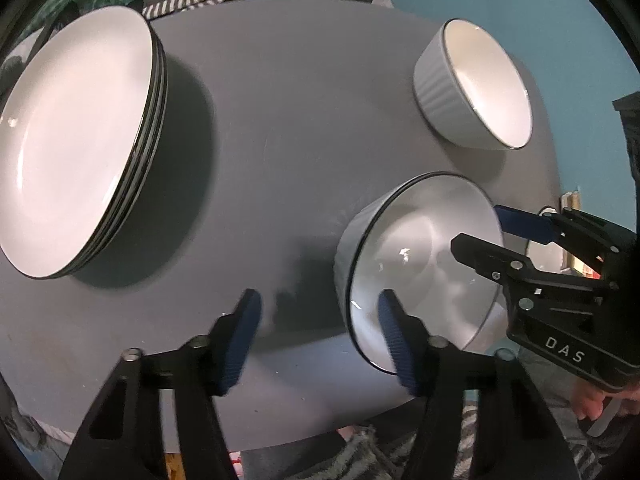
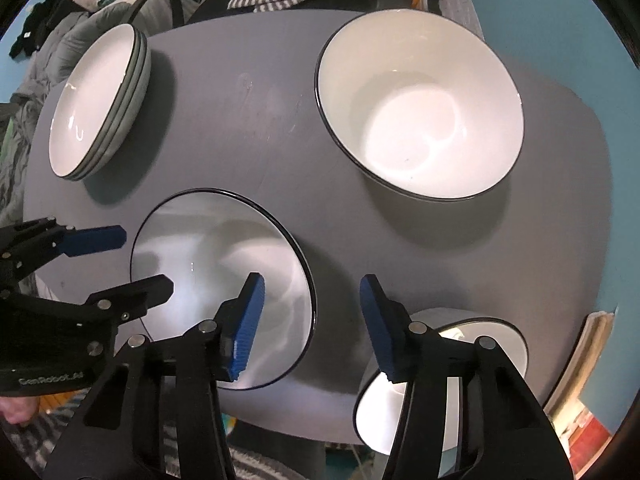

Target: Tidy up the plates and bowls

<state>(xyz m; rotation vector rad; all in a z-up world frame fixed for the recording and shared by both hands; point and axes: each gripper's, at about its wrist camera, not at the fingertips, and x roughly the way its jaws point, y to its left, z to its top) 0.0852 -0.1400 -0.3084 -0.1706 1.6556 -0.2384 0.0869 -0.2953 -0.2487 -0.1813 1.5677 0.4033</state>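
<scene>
Straddling the near bowl (image 1: 420, 264) from both sides, the two grippers look set to pinch its rim and lift it, so the step in hand reads as picking up this bowl to nest it with another.

The left gripper (image 1: 320, 336) points steeply down, one pad over the bare grey table (image 1: 280, 120), the other inside the bowl's rim; its jaws stand apart with the wall between them, pads not yet pressing.

The right gripper (image 2: 312, 328) points straight down at the bowl's opposite edge, one pad over the bowl's inside, the other beyond the rim (a small ramekin (image 2: 460, 340) sits under that outer finger). It too is spread, holding nothing.

Next, both need to close squarely on the rim and rise together.

The large bowl (image 2: 420, 112) lies ahead of the right gripper; the stack of plates (image 1: 80, 140) ahead-left of the left gripper.
</scene>
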